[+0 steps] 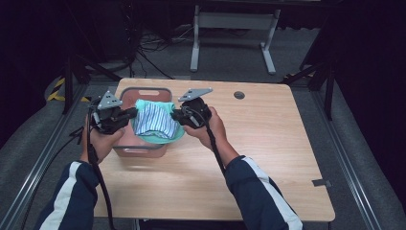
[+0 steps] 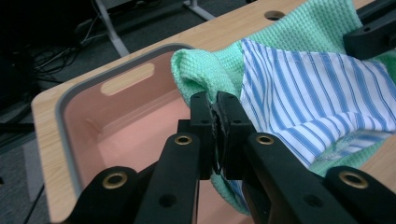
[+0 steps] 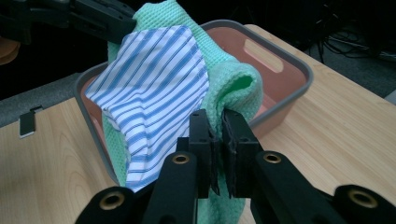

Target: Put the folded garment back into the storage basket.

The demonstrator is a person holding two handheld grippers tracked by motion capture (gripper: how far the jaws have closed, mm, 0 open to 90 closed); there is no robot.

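Note:
A green waffle-weave cloth with a blue-and-white striped cloth lying on it hangs stretched between my two grippers over a pink bin. My left gripper is shut on the green cloth's left edge, and its jaws pinch the fold. On the other side, my right gripper is shut on the green cloth's right edge, pinched where the fabric folds over. The striped cloth drapes across the green one and sags into the bin.
The pink bin with a grey rim stands at the back left of the wooden table. A round cable hole sits at the table's far edge. Beyond the table stands a white frame on the dark floor.

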